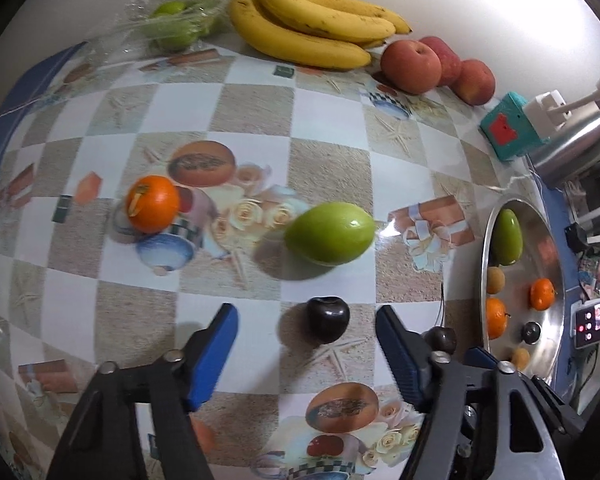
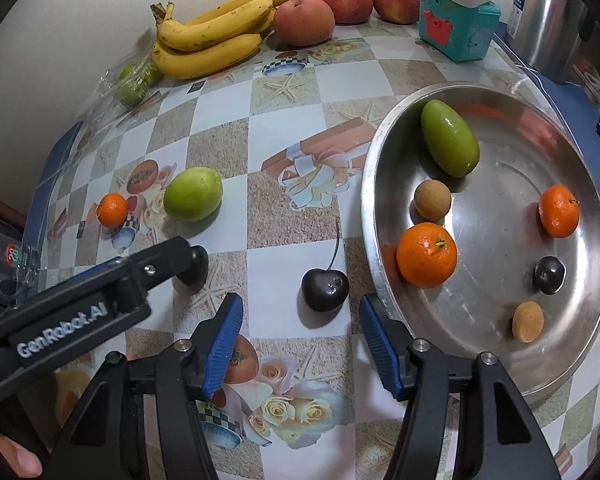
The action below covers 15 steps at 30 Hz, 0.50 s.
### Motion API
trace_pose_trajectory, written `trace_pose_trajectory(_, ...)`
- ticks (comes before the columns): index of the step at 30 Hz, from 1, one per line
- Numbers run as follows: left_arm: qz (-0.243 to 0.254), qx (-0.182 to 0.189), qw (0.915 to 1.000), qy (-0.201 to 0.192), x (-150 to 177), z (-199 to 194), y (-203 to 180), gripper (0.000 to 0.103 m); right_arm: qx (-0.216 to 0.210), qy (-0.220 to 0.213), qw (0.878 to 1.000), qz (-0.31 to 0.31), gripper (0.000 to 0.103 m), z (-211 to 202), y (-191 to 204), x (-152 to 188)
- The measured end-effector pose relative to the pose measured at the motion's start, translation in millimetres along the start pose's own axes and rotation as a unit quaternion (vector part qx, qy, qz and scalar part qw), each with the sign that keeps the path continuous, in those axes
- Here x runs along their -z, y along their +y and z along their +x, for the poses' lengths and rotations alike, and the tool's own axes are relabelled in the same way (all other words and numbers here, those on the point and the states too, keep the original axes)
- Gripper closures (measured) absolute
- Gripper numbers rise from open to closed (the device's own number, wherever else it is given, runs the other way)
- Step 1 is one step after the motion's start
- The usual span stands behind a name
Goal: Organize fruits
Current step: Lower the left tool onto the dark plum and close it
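Left gripper (image 1: 306, 344) jaws apart, dark cherry (image 1: 327, 319) on the tablecloth (image 1: 256, 96) between the blue pads, not touched. Right gripper (image 2: 300, 340) also parted, a stemmed cherry (image 2: 325, 289) just ahead between its pads, no contact. Steel tray (image 2: 384, 152) right of the right gripper holds a green fruit (image 2: 450, 143), two tangerines (image 2: 426, 255), a cherry, small brown fruits. Loose tangerine (image 1: 152, 209) and green fruit (image 1: 330, 233) ahead of left gripper. Bananas (image 1: 308, 20), peaches (image 1: 411, 65) far ahead.

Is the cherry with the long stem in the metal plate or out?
Out. The cherry lies on the tablecloth, left of the plate's rim.
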<state>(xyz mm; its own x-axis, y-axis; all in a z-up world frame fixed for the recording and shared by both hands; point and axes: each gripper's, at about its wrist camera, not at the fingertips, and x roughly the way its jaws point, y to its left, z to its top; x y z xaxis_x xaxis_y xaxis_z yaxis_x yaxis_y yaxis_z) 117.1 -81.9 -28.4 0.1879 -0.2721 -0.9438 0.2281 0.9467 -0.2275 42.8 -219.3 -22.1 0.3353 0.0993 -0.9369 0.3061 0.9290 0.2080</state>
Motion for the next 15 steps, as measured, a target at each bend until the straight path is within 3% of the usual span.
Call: trace_pose_trajectory(15, -0.006, 0.025, 0.9995, 0.016, -1.2, 13.6, -5.2, 0.073, -0.002, -0.004, 1.0, 0.003, 0.043, -0.1, -1.3, -1.8)
